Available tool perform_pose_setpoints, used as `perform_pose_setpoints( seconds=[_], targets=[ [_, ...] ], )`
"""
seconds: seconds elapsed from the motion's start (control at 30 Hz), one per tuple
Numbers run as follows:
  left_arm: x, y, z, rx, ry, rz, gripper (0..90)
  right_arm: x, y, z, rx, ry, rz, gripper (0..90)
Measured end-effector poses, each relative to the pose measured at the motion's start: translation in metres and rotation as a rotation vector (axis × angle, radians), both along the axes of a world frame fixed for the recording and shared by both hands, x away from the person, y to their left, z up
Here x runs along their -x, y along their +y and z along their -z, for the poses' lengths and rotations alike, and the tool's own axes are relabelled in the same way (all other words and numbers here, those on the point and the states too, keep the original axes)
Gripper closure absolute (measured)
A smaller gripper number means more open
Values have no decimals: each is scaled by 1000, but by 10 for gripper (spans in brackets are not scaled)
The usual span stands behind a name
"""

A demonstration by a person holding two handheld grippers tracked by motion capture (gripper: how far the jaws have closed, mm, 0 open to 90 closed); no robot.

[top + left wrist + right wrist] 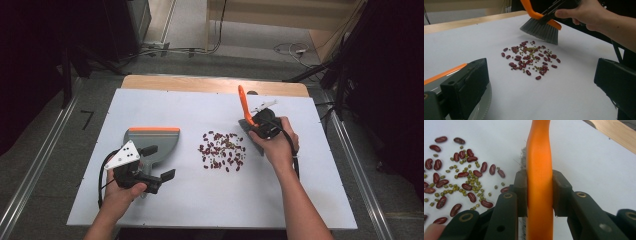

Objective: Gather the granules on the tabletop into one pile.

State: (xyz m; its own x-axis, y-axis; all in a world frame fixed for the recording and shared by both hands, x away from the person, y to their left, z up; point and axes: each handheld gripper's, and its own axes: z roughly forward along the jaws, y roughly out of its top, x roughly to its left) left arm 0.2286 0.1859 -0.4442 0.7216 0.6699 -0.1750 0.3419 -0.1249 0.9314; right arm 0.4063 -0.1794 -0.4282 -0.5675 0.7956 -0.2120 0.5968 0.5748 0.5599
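High view. My right gripper (261,125) is clamped on the orange handle of the brush (243,107), which stands tilted with the handle rising up and away from me and the bristle head low against the table (300,190). The beans (222,150), a loose scatter of dark red ones mixed with small green ones, lie mid-table, just left of the brush head. My left gripper (159,162) has its jaws apart, holding nothing, and hovers over the near edge of the dustpan (152,140). The pan, grey with an orange strip on its far edge, sits left of the beans, apart from them. So the line runs brush, beans, pan from right to left. I judge the sweep must go leftward, and the right hand is the nearer one to the pile.

Left gripper view. My own jaws stand wide apart, nothing between them. Ahead lie the beans (530,57); beyond them the brush (541,28), bristles near the table just past the far side of the scatter. The dustpan (445,73) edge shows at lower left beside my left jaw.

Right gripper view. Both jaws press the brush handle (539,165) from either side, its long axis running straight up between them. Beans (461,177) lie to the left.

No brand, label or writing is readable in any view.
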Motion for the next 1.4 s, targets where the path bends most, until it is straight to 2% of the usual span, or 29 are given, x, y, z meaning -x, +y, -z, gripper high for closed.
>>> perform_pose_setpoints(
  seconds=[0.07,0.1,0.23,0.37,0.53,0.63,0.73,0.77,0.9,1.03,1.07,1.1,1.13,1.2,1.27,1.4],
  targets=[
    [0,-1,0,-1,-1,3,1,-1,5,1,11,3,-9,685],
    [0,-2,-1,-3,1,3,1,-2,13,4,37,13,-19,686],
    [1,0,-1,-3,1,1,3,-1,28,6,50,30,-61,689],
    [1,2,-2,12,2,-3,3,5,34,6,77,44,-98,692],
    [0,2,-2,12,3,-2,4,14,35,5,78,61,-138,693],
    [0,0,-2,10,2,0,4,24,38,5,93,60,-173,693],
    [0,-1,-2,10,2,4,4,28,39,4,101,54,-184,693],
    [1,-2,-2,11,2,4,4,29,38,2,89,51,-183,693],
    [0,-2,-2,13,2,1,4,25,35,0,58,20,-184,692],
    [0,-2,-2,15,-1,3,4,17,37,-1,72,7,-183,692],
    [0,-2,-2,15,0,1,4,11,40,-1,95,-9,-182,692],
    [0,-2,-2,14,1,1,4,11,40,-1,95,-9,-182,692],
    [0,-2,-2,16,1,0,4,6,44,0,135,-21,-182,692],
    [0,-1,-2,15,2,0,4,1,49,4,154,-11,-180,692],
    [0,-1,-2,15,1,1,4,-1,53,7,140,3,-193,692],
    [0,0,-1,14,2,1,5,1,60,7,144,38,-216,694]
  ],
)
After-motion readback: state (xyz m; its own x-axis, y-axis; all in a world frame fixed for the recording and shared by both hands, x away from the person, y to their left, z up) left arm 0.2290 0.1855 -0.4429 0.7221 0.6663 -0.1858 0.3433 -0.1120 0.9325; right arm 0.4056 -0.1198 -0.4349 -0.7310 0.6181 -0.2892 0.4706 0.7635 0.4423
